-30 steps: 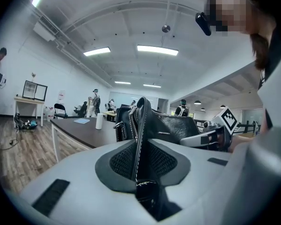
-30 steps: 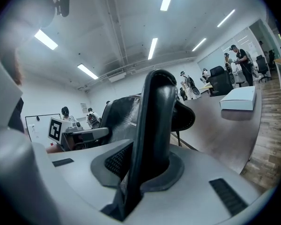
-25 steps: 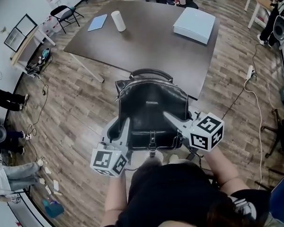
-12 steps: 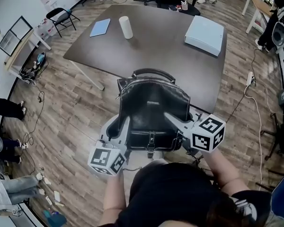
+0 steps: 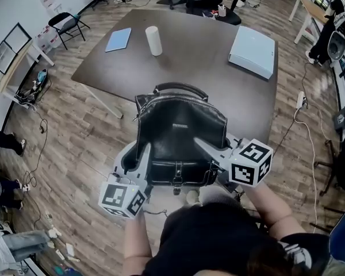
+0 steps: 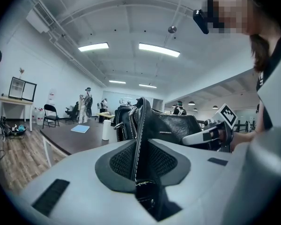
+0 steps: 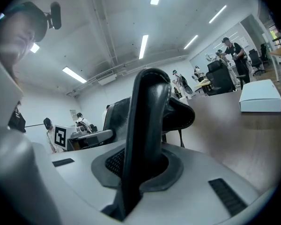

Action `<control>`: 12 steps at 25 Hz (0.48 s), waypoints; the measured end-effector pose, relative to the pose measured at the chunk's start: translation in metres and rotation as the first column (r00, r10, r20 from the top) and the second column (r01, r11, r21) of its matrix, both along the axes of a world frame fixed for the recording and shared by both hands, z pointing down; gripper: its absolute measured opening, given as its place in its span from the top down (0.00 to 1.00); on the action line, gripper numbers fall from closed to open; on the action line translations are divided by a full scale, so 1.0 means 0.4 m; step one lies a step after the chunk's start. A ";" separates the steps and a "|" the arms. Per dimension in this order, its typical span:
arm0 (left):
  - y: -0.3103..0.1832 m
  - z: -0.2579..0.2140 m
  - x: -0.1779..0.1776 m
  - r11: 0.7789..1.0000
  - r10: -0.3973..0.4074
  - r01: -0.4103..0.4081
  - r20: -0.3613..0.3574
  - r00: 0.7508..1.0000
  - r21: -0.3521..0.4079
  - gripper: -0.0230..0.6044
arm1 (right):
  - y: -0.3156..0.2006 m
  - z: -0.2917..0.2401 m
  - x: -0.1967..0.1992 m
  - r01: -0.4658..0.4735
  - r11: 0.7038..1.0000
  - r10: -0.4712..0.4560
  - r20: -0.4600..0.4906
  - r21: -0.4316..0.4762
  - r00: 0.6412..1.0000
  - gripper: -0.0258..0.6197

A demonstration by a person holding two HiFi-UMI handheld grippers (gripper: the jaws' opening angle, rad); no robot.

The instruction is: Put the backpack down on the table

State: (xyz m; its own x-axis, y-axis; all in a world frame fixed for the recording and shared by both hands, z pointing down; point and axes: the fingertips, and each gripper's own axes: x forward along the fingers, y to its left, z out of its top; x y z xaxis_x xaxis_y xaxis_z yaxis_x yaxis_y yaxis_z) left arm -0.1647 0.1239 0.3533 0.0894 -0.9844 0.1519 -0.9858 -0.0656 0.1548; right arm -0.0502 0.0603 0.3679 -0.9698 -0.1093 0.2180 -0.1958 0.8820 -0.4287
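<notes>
While left tongs and right tongs stay clamped on the backpack — it has neared the table.

We are looking down on a wood-plank floor with a white power strip lying on it. A dark table is standing ahead, a black folding chair near the white wall. Overhead, long light strips are glowing on a white ceiling.

Your backpack shows glossy, creased black leather with a metal zip; the far table looks smooth, matt.
</notes>
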 end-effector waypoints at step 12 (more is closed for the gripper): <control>-0.262 -0.072 -0.091 0.997 -0.072 0.072 0.057 0.996 0.010 0.81 | -0.281 -0.058 -0.104 0.051 0.998 -0.052 0.048 0.026 0.997 0.87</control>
State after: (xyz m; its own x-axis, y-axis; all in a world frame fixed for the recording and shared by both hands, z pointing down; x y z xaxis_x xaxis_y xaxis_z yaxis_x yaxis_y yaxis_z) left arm -0.2012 0.0193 0.3244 0.0098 -0.9891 0.1471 -0.9952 0.0047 0.0980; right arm -0.0918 -0.0521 0.3447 -0.9837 -0.0634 0.1680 -0.1288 0.9010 -0.4142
